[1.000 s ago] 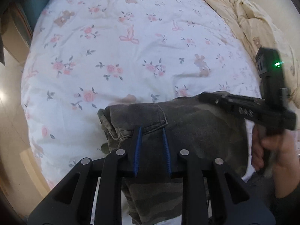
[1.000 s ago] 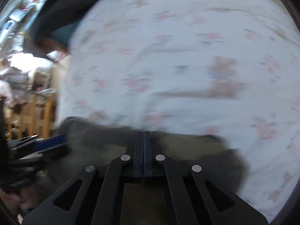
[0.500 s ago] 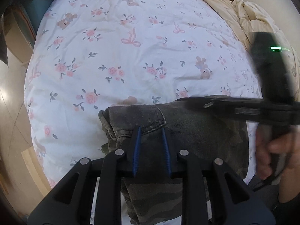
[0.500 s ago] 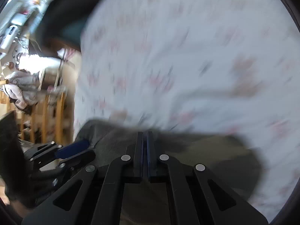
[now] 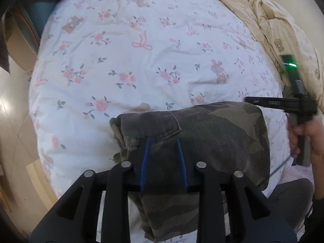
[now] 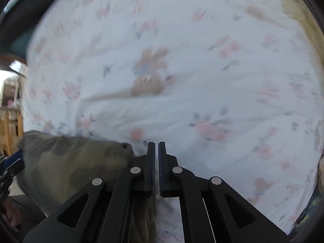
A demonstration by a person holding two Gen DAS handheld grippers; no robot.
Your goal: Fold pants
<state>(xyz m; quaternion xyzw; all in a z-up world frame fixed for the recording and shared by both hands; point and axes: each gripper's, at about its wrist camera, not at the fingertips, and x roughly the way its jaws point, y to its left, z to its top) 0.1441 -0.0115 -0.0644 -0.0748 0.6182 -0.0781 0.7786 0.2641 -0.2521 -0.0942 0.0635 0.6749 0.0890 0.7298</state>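
Left wrist view looks steeply down on a bed (image 5: 141, 64) covered by a white sheet printed with pink roses, ribbons and small teddy bears. A cream quilt (image 5: 283, 26) with a bear pattern is bunched along the bed's upper right edge. Pale floor (image 5: 14, 133) shows at the left.

Folded camouflage pants (image 5: 212, 133) lie on the near part of the bed, in a thick bundle of grey-green fabric with a stitched seam curving across the top layer and a rumpled edge at the left.

The left hand-held gripper (image 5: 163, 160) sits low over the pants. Its two blue-lined fingers stand a little apart and are spreading, with pants fabric lying between and beneath them; the pads do not look pressed on the cloth.

At the right edge, the right hand (image 5: 307, 137) grips the handle of the right hand-held gripper (image 5: 251, 100), whose black fingers reach to just above the far right corner of the pants. A green light glows on its body.

Right wrist view is blurred. The right hand-held gripper (image 6: 155, 147) has its fingers pressed almost together with nothing seen between them, over bare sheet. The pants (image 6: 77, 162) lie just to its left.
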